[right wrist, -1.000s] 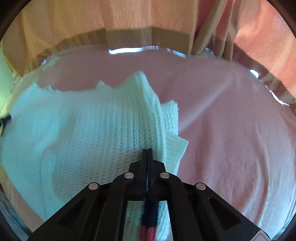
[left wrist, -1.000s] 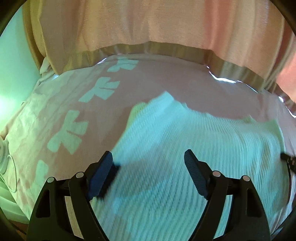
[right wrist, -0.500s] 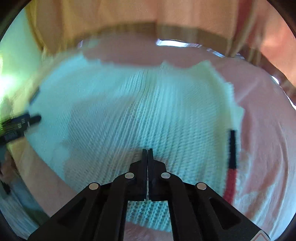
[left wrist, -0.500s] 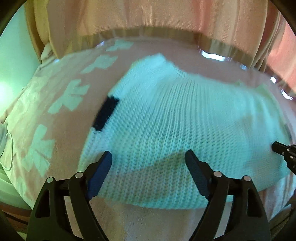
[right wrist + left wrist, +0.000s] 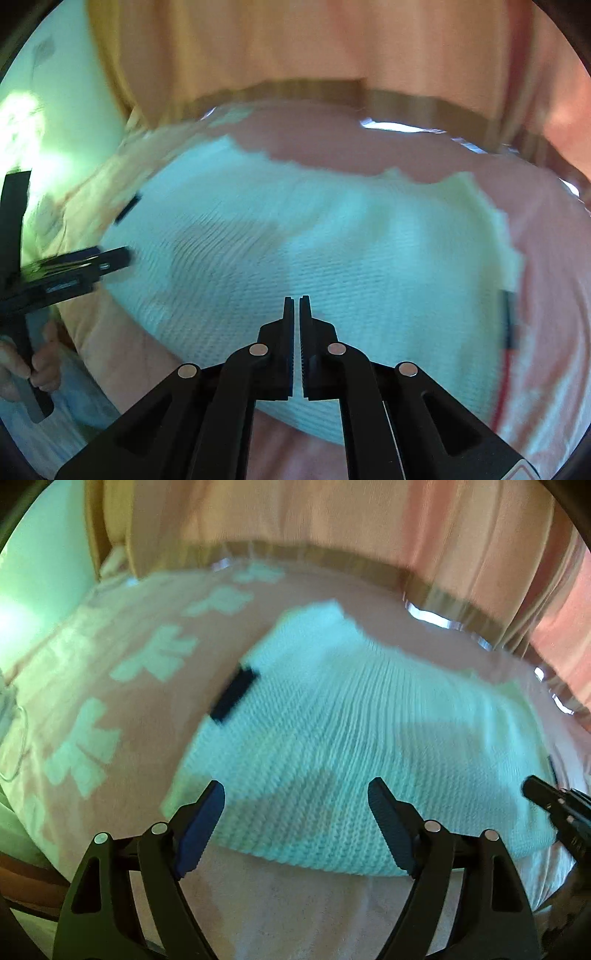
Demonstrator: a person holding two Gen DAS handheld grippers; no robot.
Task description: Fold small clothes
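A pale mint knitted garment (image 5: 351, 746) lies spread on the pink bed sheet (image 5: 110, 657), with a dark band (image 5: 232, 694) at its left edge. My left gripper (image 5: 295, 794) hovers open over the garment's near hem, with nothing between its fingers. In the right wrist view the garment (image 5: 295, 240) fills the middle, and a dark and red striped cuff (image 5: 508, 317) shows at its right edge. My right gripper (image 5: 296, 301) hangs above the near part of the knit. Its jaws are opening by a sliver and hold nothing.
A peach curtain (image 5: 332, 524) hangs behind the bed's far edge. The sheet carries pale cross-shaped prints (image 5: 159, 653) on the left. A thin white cable (image 5: 14, 738) lies at the far left. A hand (image 5: 37, 369) holds the left gripper's handle at the left.
The right gripper let go of the folded sleeve and swung left over the garment, which now lies flat. The left gripper drew back to the near hem.
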